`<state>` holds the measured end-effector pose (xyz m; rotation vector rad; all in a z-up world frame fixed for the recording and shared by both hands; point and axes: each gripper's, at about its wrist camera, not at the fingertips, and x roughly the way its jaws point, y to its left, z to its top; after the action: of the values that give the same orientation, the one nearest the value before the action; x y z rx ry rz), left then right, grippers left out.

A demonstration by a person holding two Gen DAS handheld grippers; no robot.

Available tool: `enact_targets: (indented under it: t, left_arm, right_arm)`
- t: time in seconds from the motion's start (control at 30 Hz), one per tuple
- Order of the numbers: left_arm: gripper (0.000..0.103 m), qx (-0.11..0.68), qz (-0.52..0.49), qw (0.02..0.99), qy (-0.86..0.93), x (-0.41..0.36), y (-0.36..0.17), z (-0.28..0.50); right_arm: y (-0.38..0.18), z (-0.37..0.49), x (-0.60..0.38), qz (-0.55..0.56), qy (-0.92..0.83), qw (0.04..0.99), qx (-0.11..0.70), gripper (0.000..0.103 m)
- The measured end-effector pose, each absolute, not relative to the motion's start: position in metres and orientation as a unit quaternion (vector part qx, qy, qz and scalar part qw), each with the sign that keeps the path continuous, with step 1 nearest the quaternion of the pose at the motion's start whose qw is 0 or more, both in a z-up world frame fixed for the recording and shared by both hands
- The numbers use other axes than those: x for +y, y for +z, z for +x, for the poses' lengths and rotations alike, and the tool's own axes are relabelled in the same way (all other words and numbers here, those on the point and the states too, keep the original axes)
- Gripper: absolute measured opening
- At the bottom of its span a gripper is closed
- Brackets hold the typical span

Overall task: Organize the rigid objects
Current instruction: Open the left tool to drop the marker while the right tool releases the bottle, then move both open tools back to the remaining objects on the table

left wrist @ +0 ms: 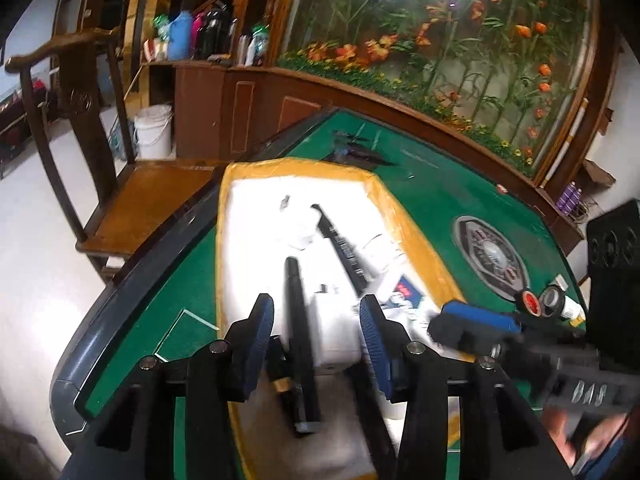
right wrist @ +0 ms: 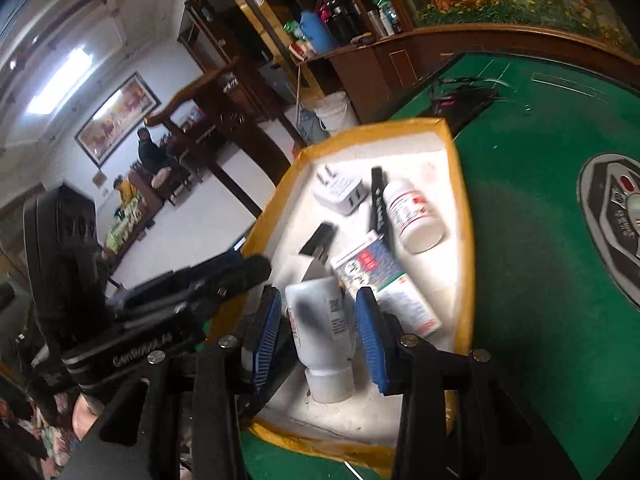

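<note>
Tray (right wrist: 464, 208): white, yellow-rimmed | left fingers (left wrist: 266, 320): apart, empty | right: apart, empty

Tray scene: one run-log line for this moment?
tray: white bottles, boxes, charger inside | left hand-held gripper: open, over black pen | right hand-held gripper: open, astride white tube

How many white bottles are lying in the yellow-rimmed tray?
2. One white bottle lies toward the tray's far right side; the other bottle lies near, between the right gripper's fingers. More may be hidden.
</note>
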<state>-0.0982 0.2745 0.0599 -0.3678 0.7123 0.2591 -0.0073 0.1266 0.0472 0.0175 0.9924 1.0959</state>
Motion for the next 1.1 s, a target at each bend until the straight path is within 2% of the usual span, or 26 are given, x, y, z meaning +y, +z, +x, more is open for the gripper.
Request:
enact_targets:
  t: [0.13, 0.3, 0.37, 0.6, 0.77, 0.8, 1.0, 1.1]
  left_arm:
    - [0.048, 0.331, -0.156, 0.926, 0.097, 0.244, 0.077, -0.099]
    - [0.054, 0.332, -0.098, 0.938, 0.02, 0.171, 0.089, -0.084]
    - [0.06, 0.343, -0.075, 0.936, -0.027, 0.134, 0.084, -0.076]
    - [0.06, 0.405, 0.004, 0.906, -0.124, 0.036, 0.041, -0.052]
    - [0.06, 0.415, 0.02, 0.9, -0.132, 0.021, 0.035, -0.049]
    - [0.06, 0.415, 0.018, 0.9, -0.13, 0.021, 0.035, -0.05]
    - [0.06, 0.42, 0.0, 0.901, -0.108, 0.036, 0.036, -0.045]
    - [0.06, 0.423, -0.006, 0.901, -0.099, 0.043, 0.034, -0.039]
  right_arm:
    - [0.061, 0.011, 0.09, 0.043, 0.489, 0.749, 0.446, 0.038]
    - [0.07, 0.035, 0.007, 0.084, 0.444, 0.783, 0.427, 0.038]
    - [0.072, 0.046, -0.033, 0.107, 0.418, 0.8, 0.418, 0.038]
    - [0.07, 0.1, -0.157, 0.145, 0.287, 0.858, 0.401, 0.039]
    - [0.039, 0.135, -0.186, 0.137, 0.252, 0.848, 0.446, 0.039]
    - [0.035, 0.136, -0.183, 0.13, 0.256, 0.842, 0.456, 0.041]
    - [0.06, 0.088, -0.149, 0.049, 0.39, 0.809, 0.437, 0.042]
    - [0.067, 0.079, -0.145, 0.051, 0.419, 0.799, 0.429, 0.043]
